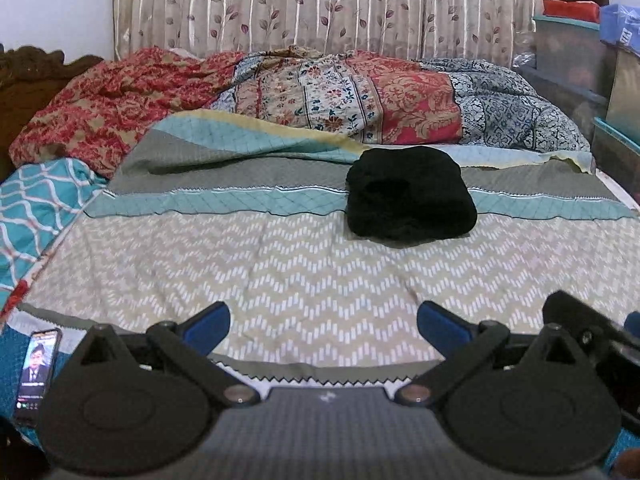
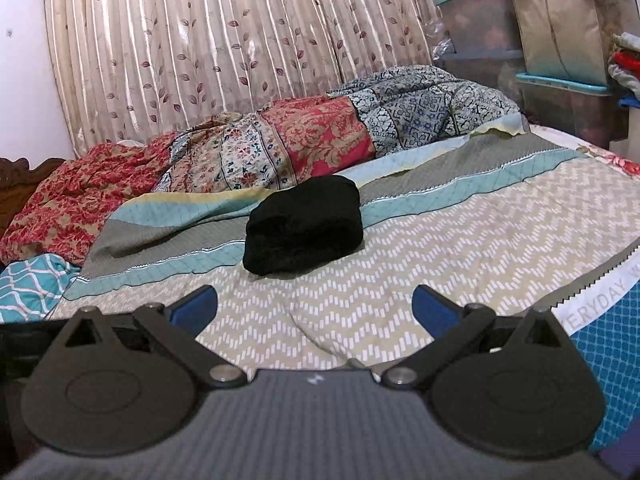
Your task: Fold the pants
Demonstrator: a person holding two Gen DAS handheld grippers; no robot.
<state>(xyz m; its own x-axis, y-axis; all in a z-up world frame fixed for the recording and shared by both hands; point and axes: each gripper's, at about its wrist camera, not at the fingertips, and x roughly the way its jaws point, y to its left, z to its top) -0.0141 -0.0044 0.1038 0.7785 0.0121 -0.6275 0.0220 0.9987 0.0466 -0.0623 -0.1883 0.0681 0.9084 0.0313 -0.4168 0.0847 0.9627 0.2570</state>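
Observation:
The black pants [image 1: 412, 194] lie folded into a compact bundle on the bed, across the teal stripe and the zigzag part of the bedspread [image 1: 280, 276]. In the right wrist view the same pants [image 2: 304, 224] sit a little left of centre. My left gripper [image 1: 324, 324] hovers over the near edge of the bed, well short of the bundle, open wide with only bedspread between its blue pads. My right gripper [image 2: 314, 306] is also open and empty, held back from the pants. Part of the right gripper's black body [image 1: 592, 320] shows at the right edge of the left wrist view.
A rumpled patchwork quilt [image 1: 320, 96] fills the far side of the bed below a leaf-print curtain [image 1: 320, 4]. Stacked storage boxes [image 2: 560, 60] stand at the right. A lit phone [image 1: 38, 368] lies at the near left corner. A carved wooden headboard [image 1: 24, 68] rises at the left.

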